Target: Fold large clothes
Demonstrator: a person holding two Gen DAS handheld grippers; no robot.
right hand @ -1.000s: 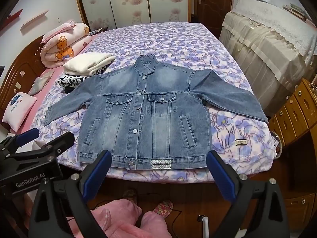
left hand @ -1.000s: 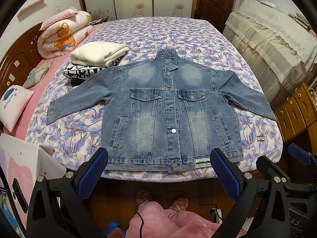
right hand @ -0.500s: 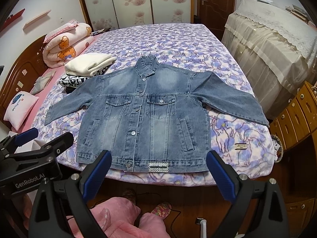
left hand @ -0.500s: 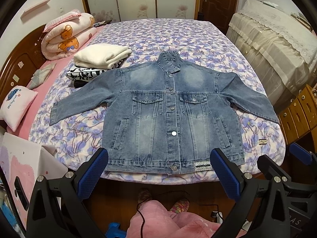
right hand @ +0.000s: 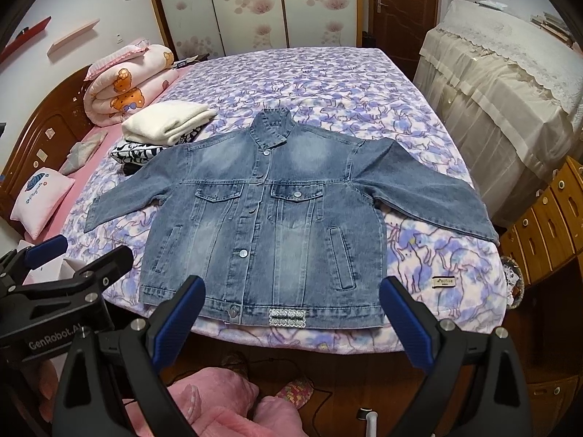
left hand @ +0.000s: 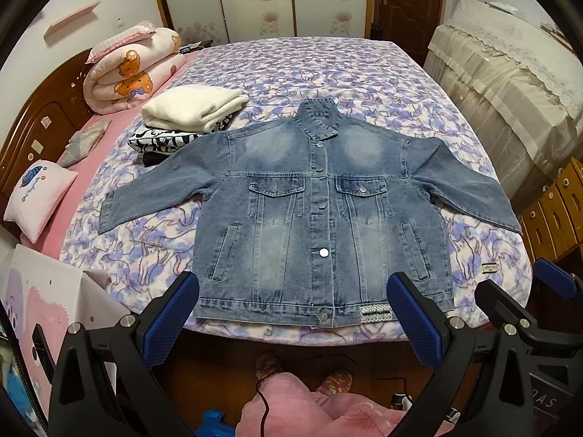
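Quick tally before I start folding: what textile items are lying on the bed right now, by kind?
Denim jacket, spread flat, front up: 1
Folded garments in the stack: 2, a cream one on a black-and-white one; something dark under them, cannot tell what
Rolled bear-print quilt: 1
Small pillow: 1
Grey cloth: 1
Total: 6

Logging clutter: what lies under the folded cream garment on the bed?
The cream garment sits on a black-and-white patterned piece, with something dark below it. How many more layers the stack hides cannot be seen.
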